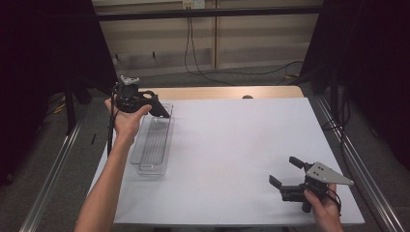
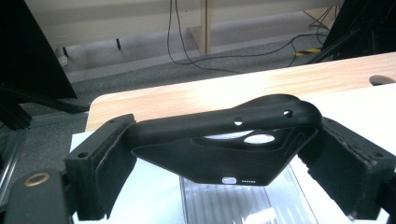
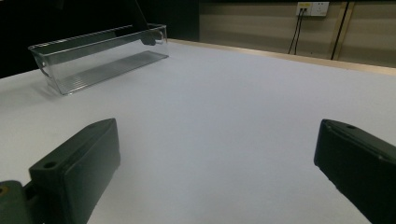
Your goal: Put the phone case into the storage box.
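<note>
Phone case point(image 2: 224, 149), black, no readable branding, sits clamped between the left gripper point(image 1: 138, 102)'s 2 jaws, directly above the clear plastic tray point(image 1: 153, 140). Right gripper point(image 1: 290, 175) hovers well apart over the white table point(image 1: 232, 145), jaws spread, gripping nothing.

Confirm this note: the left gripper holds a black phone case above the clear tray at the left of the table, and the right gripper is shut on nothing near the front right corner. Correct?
Not quite. The right gripper is open, its jaws wide apart over bare table, as the right gripper view shows. The rest stands: the left gripper holds the black phone case above the clear tray.
</note>
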The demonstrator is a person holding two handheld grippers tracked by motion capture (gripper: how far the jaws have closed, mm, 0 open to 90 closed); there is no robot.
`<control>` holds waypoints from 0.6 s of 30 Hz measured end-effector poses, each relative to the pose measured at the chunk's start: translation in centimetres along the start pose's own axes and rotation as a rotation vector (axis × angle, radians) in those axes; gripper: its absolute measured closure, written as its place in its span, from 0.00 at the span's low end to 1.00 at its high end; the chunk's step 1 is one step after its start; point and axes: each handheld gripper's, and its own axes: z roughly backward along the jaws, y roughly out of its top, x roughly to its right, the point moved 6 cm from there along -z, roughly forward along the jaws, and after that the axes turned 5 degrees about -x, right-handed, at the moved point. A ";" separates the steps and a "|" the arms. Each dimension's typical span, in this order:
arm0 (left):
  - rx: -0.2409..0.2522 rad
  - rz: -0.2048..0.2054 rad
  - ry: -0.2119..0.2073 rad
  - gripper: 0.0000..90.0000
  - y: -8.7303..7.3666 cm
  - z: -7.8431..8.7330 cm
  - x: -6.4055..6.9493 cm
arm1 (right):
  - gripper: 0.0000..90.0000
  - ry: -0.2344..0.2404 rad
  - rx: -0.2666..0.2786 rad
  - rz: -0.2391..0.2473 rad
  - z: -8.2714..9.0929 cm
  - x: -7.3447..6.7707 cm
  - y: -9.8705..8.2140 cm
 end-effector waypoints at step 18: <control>-0.015 0.000 0.053 0.13 0.1 -1.4 0.7 | 0.00 0.000 0.001 0.004 0.1 0.1 0.0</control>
